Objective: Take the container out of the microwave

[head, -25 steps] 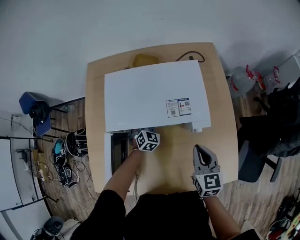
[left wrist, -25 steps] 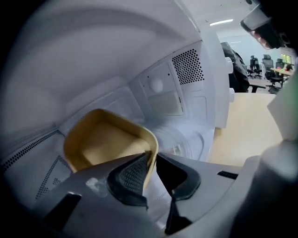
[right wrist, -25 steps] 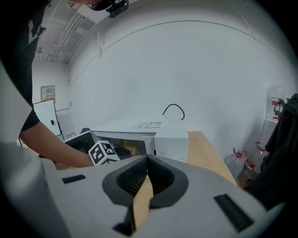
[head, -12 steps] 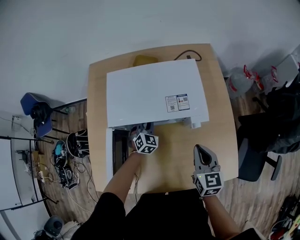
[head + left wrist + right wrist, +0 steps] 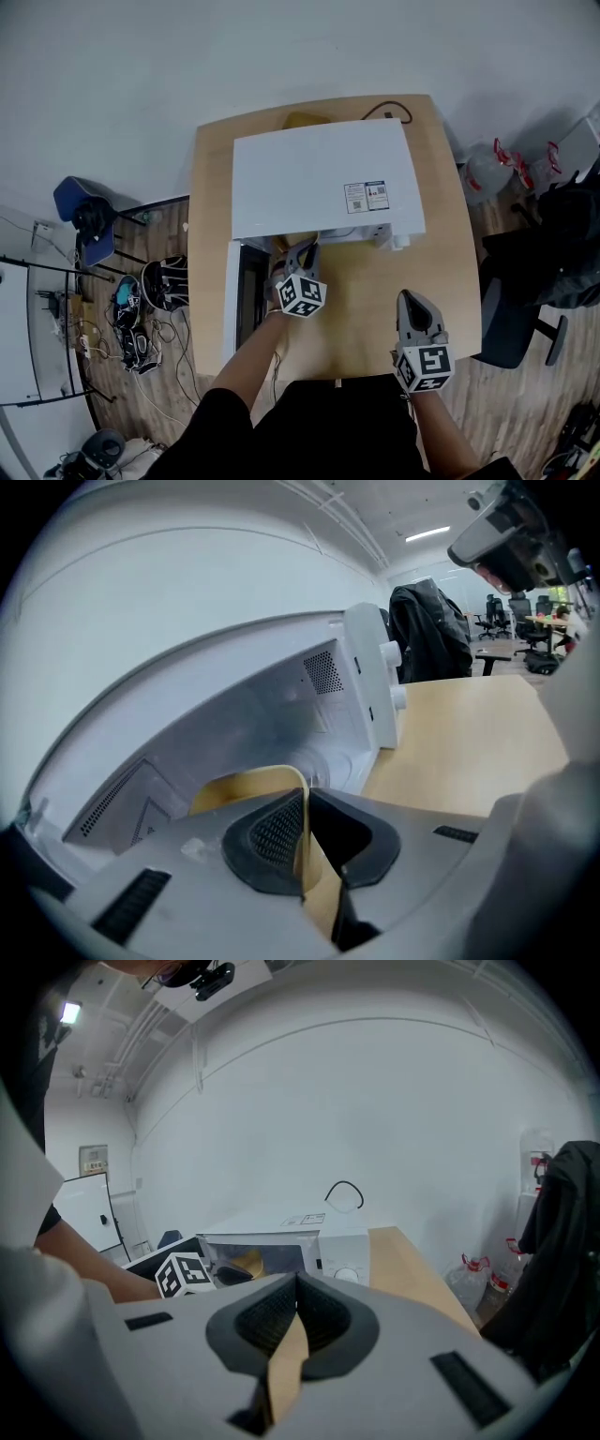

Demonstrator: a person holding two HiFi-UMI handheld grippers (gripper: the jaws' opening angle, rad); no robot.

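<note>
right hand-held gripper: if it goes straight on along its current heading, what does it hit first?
Probably the control panel of the microwave, right of the open cavity. Bare table lies ahead of the right hand-held gripper too and could come first; depth is unclear.

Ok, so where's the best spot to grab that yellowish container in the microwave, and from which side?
Its thin upright wall at the rim, on the side facing the microwave's open front. The container looks open-topped, so one jaw can go inside and one outside, coming in through the front opening. The left gripper is shut on that wall this way.
</note>
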